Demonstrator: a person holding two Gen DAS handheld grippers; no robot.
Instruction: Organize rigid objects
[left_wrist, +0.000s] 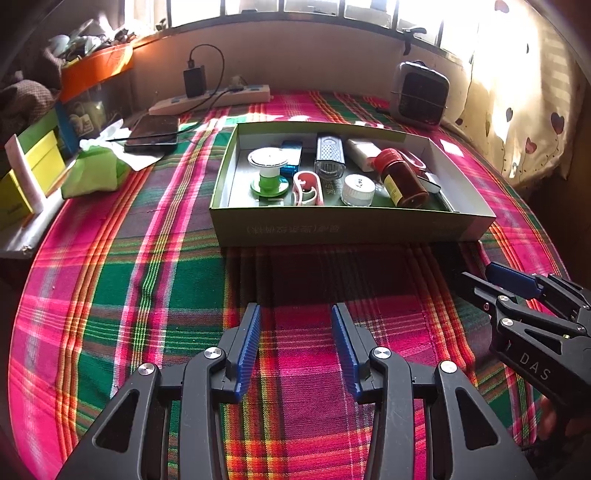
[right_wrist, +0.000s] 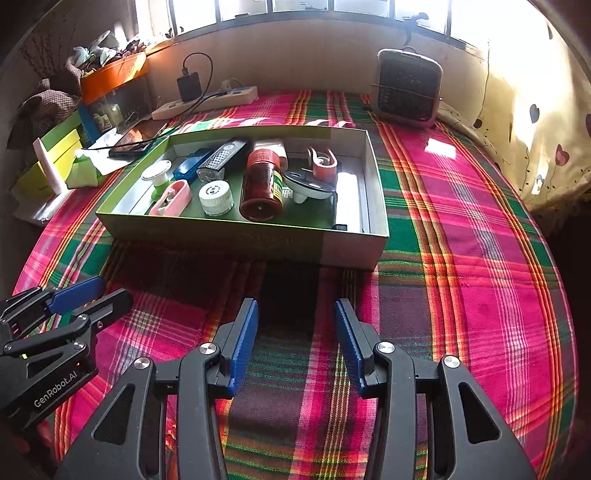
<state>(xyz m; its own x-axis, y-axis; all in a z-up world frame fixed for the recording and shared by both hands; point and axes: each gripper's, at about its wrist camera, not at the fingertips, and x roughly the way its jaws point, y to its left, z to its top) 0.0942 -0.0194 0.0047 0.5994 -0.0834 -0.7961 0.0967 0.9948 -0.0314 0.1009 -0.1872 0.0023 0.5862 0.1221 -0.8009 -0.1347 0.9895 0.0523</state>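
Box (left_wrist: 351, 230) holds red bottle (left_wrist: 404, 177) and white jar (left_wrist: 357, 190); both tongs (left_wrist: 295, 350) (right_wrist: 295, 350) gape empty.

I work over a surface covered by a plaid cloth (left_wrist: 155, 280) of pink, green and orange stripes. A shallow open box (left_wrist: 351, 230) lies flat on it, and I place the rest from there. Behind the box, by the wall, a white power strip (left_wrist: 210, 99) lies on the cloth. Behind its right end stands a small grey heater (right_wrist: 406, 86). Left of the box lie a dark phone (left_wrist: 152, 133) and a green tissue pack (left_wrist: 94, 171).
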